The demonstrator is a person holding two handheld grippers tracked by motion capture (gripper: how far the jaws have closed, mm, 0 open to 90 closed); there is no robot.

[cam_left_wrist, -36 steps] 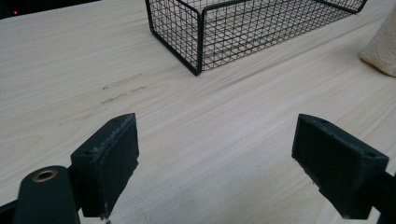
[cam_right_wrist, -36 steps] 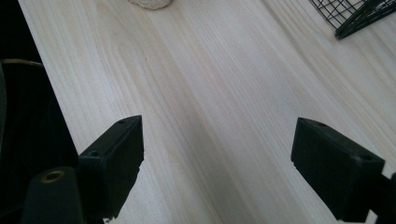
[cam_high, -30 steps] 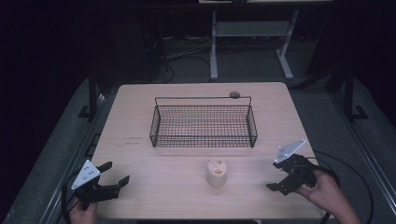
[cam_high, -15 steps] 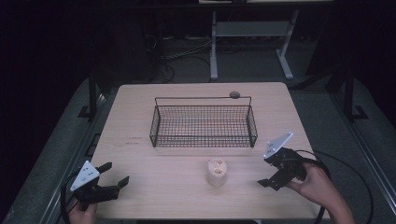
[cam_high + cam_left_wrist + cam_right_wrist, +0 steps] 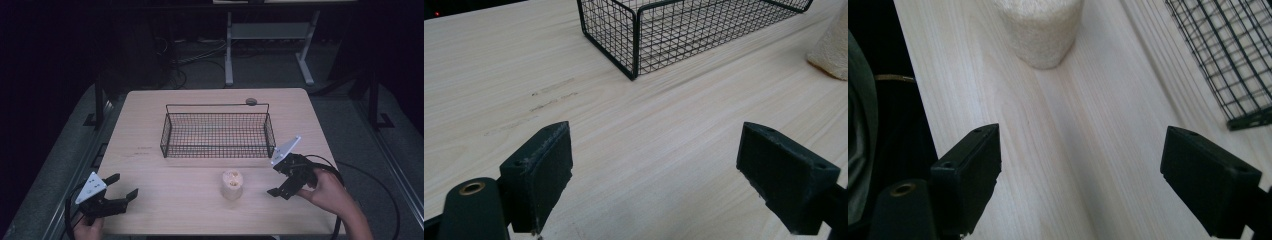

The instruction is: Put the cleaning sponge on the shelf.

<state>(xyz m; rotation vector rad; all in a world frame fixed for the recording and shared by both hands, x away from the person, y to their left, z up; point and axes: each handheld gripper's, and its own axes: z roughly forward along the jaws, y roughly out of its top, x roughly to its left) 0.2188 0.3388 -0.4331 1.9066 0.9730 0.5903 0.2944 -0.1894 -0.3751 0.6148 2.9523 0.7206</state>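
A black wire basket [image 5: 217, 134] stands in the middle of the pale wooden table [image 5: 150, 115], and nothing shows inside it. In front of it a small cream-coloured fuzzy cylinder [image 5: 232, 183] stands upright. My right gripper [image 5: 278, 181] is open just right of the cylinder, jaws pointing toward it; in the right gripper view the cylinder [image 5: 1040, 30] stands ahead between the spread jaws, apart from them. My left gripper [image 5: 124, 187] rests open at the front left corner. The left gripper view has the basket's corner [image 5: 634, 45] ahead and the cylinder's edge [image 5: 831, 50] at far right.
A small dark round object [image 5: 251, 101] lies by the basket's far right corner. Faint marks [image 5: 142, 150] sit on the table left of the basket. The table's front edge lies close to both hands. Metal stand legs [image 5: 229, 60] and cables are on the floor beyond.
My right gripper has moved left toward the cylinder and turned its jaws to face it. The left gripper has stayed in place.
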